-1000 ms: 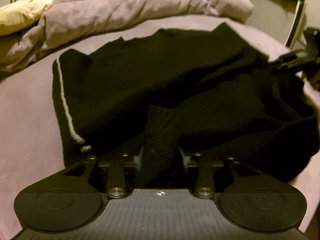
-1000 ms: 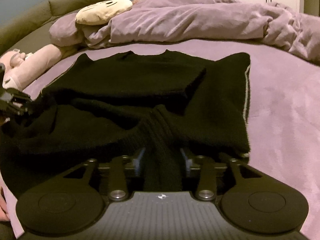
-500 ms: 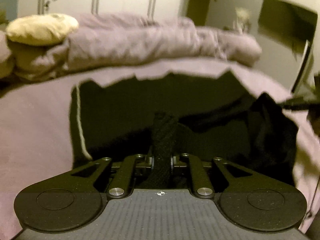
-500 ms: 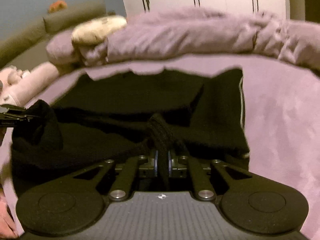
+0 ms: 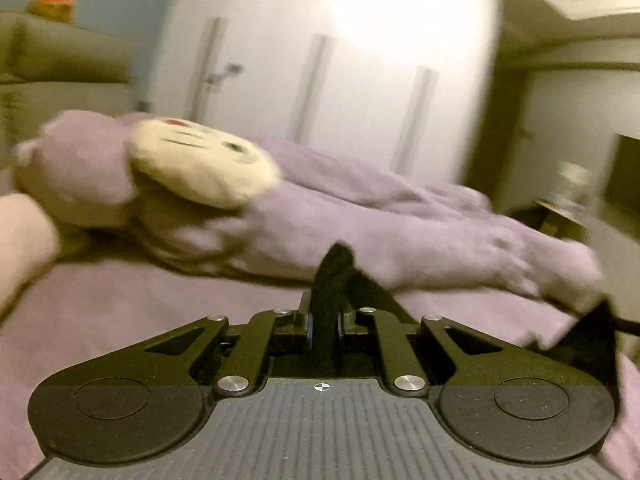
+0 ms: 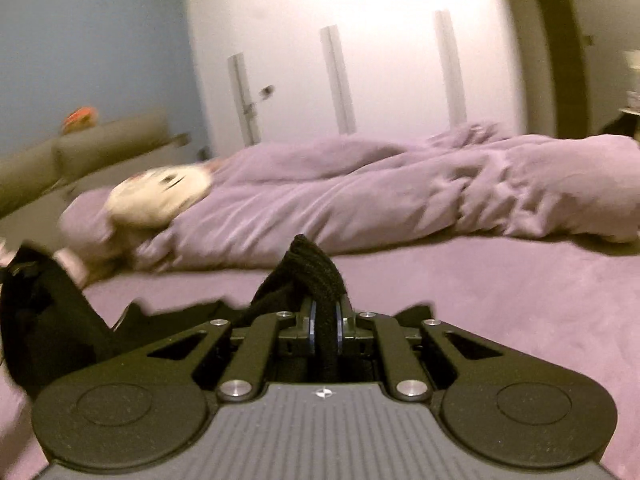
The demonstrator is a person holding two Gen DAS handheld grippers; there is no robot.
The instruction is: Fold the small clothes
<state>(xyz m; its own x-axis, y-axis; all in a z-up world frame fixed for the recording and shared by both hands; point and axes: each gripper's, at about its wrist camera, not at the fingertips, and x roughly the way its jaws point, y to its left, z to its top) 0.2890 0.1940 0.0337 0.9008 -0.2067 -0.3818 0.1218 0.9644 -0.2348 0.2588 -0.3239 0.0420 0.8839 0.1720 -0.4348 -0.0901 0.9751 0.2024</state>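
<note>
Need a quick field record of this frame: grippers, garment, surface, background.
left gripper: shut on black knit garment
right gripper: shut on the same garment, a fold bunched above the pads
garment: lifted at both grips, the rest hanging below
surface: purple bed sheet
background: rumpled purple duvet, cream plush toy, white wardrobe doors
image quality: motion blur in both views
</note>
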